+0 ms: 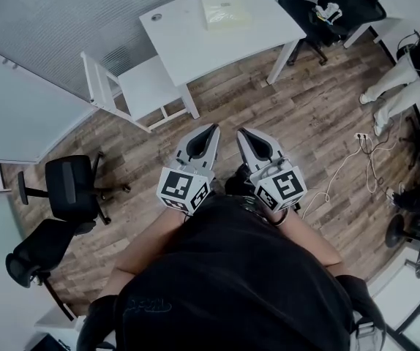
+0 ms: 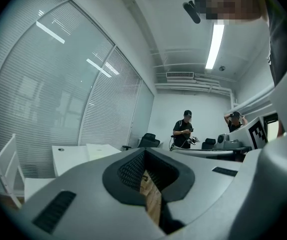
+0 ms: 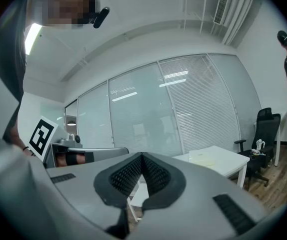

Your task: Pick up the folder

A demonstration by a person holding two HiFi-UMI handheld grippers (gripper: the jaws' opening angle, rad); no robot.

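Observation:
The pale yellow folder (image 1: 225, 9) lies flat on the white table (image 1: 188, 42) at the far side of the room. It also shows as a flat pale sheet, the folder (image 3: 203, 157), in the right gripper view, and as a pale slab, the folder (image 2: 102, 150), in the left gripper view. Both grippers are held side by side in front of the person's chest, well short of the table. The left gripper (image 1: 213, 129) is shut and holds nothing. The right gripper (image 1: 242, 133) is shut and empty as well.
A white chair (image 1: 133, 90) stands at the table's near left. Black office chairs (image 1: 67, 185) sit at the left, another (image 1: 334, 9) at the table's far right. Cables (image 1: 356, 152) run over the wood floor. A person (image 1: 407, 72) stands at the right edge.

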